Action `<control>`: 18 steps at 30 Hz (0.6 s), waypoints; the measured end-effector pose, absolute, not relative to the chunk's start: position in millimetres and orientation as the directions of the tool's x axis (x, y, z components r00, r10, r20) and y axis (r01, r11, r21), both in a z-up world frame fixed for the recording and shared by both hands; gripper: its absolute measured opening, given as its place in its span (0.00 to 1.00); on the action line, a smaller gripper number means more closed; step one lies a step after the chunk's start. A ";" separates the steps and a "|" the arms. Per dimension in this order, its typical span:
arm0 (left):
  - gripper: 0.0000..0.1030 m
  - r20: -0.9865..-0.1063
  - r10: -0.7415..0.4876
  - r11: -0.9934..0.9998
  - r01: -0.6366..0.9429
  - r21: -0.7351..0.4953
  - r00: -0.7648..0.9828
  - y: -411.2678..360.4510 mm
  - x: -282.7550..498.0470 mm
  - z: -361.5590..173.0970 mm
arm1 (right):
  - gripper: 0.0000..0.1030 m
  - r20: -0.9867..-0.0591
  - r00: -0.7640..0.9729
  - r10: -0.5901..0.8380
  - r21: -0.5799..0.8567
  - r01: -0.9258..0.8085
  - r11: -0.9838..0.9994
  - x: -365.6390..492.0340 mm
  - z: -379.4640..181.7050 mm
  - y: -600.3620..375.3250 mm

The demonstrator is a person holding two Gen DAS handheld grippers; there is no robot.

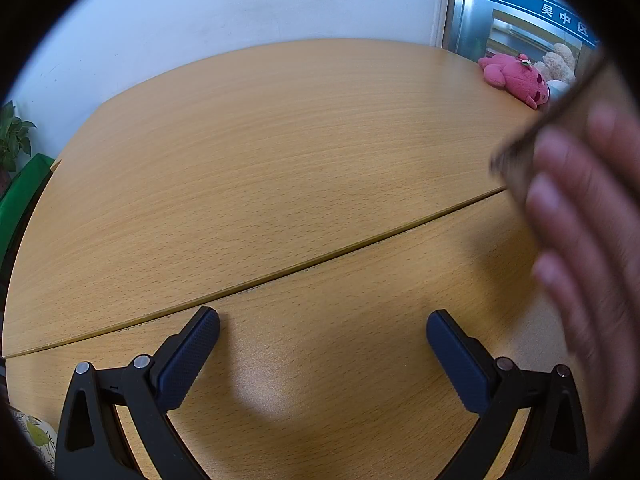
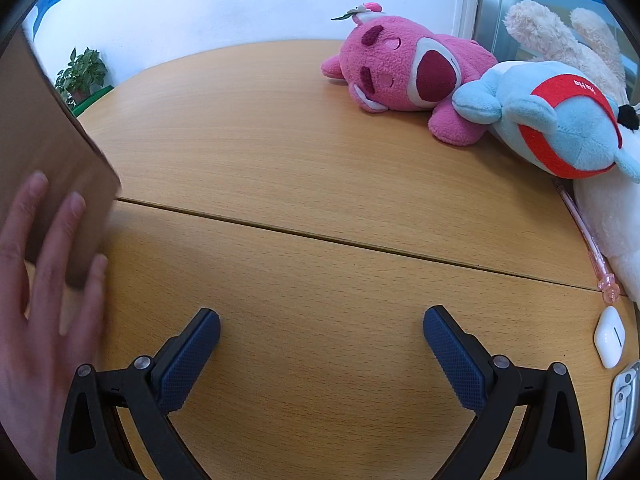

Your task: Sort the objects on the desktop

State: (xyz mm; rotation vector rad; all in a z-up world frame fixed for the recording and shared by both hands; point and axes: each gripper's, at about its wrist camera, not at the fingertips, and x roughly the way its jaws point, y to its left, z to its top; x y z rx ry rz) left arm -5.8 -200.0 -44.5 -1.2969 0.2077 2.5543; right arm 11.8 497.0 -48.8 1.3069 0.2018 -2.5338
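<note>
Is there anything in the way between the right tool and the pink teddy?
Nothing visible blocks it. The right tool is open over bare table, and the pink teddy lies ahead near the far edge, with only wood between. The hand holding the cardboard box is off to the left.

You are looking across a light wood-grain bench [image 1: 280,152] made of two tops meeting at a thin dark seam [image 1: 320,260]. Behind it stands a plain white wall [image 1: 240,4]. At the far right sits a metal-framed glass door [image 1: 516,20] with a blue band of white characters. A green potted plant [image 2: 82,74] stands far left. Soft daylight glints off the wood.
</note>
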 end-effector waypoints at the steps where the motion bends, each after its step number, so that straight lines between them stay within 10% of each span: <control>1: 1.00 -0.808 0.173 -0.954 -0.301 0.006 -0.564 -199.8 -5.9 -44.5 | 1.00 -0.814 -0.550 -0.185 0.005 0.311 -0.950 11.9 -48.9 497.1; 18: 1.00 -0.808 0.155 -0.963 -0.271 0.006 -0.568 -199.0 -6.6 -44.5 | 1.00 -0.814 -0.551 -0.184 0.005 0.310 -0.951 13.7 -48.8 497.0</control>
